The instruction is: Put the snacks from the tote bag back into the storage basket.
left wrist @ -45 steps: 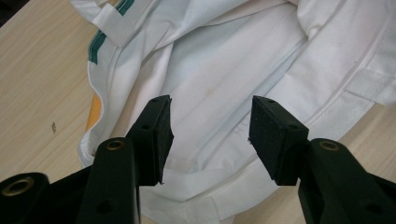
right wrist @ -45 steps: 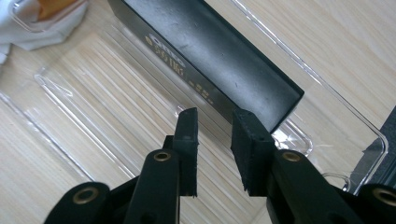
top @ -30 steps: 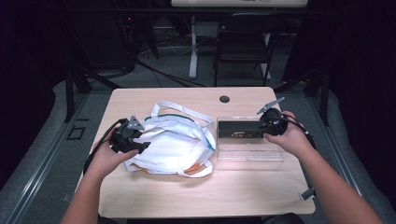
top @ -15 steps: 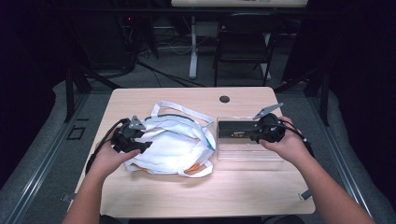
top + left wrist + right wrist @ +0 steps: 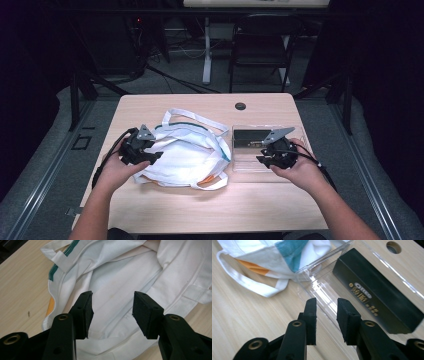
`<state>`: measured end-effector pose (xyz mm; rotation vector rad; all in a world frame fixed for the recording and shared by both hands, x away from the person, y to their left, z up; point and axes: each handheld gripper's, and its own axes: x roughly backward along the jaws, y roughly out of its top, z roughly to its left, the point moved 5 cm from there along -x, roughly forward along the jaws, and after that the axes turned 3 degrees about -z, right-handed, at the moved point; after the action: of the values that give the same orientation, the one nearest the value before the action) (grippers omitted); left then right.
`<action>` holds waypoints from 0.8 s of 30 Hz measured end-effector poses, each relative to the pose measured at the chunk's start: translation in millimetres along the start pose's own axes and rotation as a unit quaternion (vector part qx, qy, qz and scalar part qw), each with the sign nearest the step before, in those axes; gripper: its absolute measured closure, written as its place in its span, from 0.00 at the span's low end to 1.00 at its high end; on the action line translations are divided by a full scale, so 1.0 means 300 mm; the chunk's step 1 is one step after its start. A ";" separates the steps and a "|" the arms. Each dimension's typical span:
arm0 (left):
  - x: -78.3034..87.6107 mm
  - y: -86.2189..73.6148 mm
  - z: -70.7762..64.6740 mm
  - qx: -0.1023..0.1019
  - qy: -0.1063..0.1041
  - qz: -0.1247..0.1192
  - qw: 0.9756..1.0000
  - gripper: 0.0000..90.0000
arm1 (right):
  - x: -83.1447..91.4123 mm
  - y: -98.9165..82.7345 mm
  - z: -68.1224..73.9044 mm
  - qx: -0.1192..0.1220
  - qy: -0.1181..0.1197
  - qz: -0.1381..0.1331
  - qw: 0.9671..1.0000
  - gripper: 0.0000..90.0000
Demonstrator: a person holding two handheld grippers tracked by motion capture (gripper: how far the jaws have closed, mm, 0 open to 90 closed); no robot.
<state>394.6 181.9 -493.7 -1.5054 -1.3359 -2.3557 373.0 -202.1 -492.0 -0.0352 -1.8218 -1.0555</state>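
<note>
A white cloth tote bag [image 5: 187, 155] lies crumpled on the left half of the wooden counter [image 5: 210, 205], its long handles looping out toward the far side and down toward the near edge. A teal stripe runs along its rim and a bit of orange shows underneath at the near side. Just to its right sits a clear plastic tray [image 5: 250, 162], touching the bag's edge, and inside it, along the far wall, lies a long black box [image 5: 252, 137] with gold lettering on top.

The left gripper [image 5: 150, 156] rests at the bag's left edge. In the left gripper view its jaws stand well apart over the white fabric [image 5: 117, 282], with cloth lying between the pads but nothing pinched.

The right gripper [image 5: 264, 159] sits at the tray's near right portion, pointing left across it. In the right gripper view its jaws are parted by a narrow gap, poised over the tray's clear near wall [image 5: 324, 290], gripping nothing; the black box [image 5: 377, 293] lies just beyond them to the right.
</note>
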 end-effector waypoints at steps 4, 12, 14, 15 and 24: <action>0.000 -0.008 -0.001 0.000 0.001 -0.002 1.000 0.56 | -0.014 -0.021 0.029 -0.009 0.011 -0.008 1.000 0.78; 0.003 -0.027 -0.014 0.002 0.001 -0.007 1.000 0.56 | -0.047 -0.063 0.078 -0.007 0.012 -0.018 1.000 0.78; 0.002 -0.032 -0.018 0.004 0.001 -0.008 1.000 0.56 | -0.058 -0.075 0.091 -0.007 0.010 -0.021 1.000 0.78; 0.001 -0.035 -0.018 0.001 0.003 -0.008 1.000 0.56 | -0.064 -0.079 0.099 -0.012 0.014 -0.025 0.999 0.78; -0.004 -0.059 -0.030 0.006 0.009 -0.013 1.000 0.56 | -0.107 -0.130 0.154 -0.019 0.030 -0.037 0.999 0.78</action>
<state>380.6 186.5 -507.3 -1.4679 -1.3726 -2.3660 338.0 -182.2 -547.4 0.0411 -1.7613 -1.1311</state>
